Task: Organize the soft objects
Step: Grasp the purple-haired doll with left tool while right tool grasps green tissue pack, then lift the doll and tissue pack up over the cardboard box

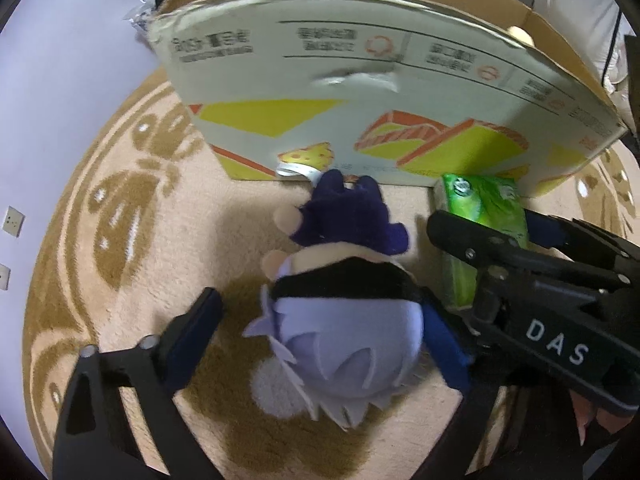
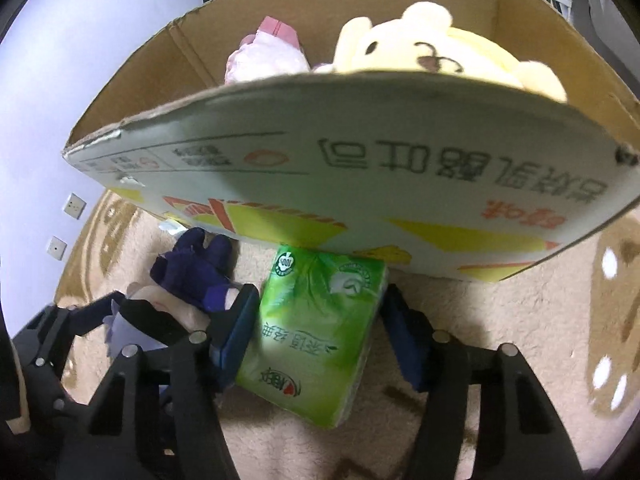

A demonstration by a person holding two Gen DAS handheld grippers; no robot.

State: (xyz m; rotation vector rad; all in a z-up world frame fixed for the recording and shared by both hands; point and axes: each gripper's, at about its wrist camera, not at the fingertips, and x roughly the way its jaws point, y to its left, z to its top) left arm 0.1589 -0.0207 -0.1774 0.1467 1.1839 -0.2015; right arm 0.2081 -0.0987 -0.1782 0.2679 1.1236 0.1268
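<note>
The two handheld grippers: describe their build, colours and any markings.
Both the left gripper and the right gripper have black skeletal frames with triangular cut-outs, silver round pin heads at the joints and dark blue pads on the fingers. The right gripper's body carries white letters "DAS", seen from the left wrist.

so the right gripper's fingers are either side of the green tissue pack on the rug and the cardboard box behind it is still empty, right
Not quite. The cardboard box is not empty: the right wrist view shows a yellow plush and a pink plush inside it. The right gripper does straddle the green tissue pack on the rug.
</note>
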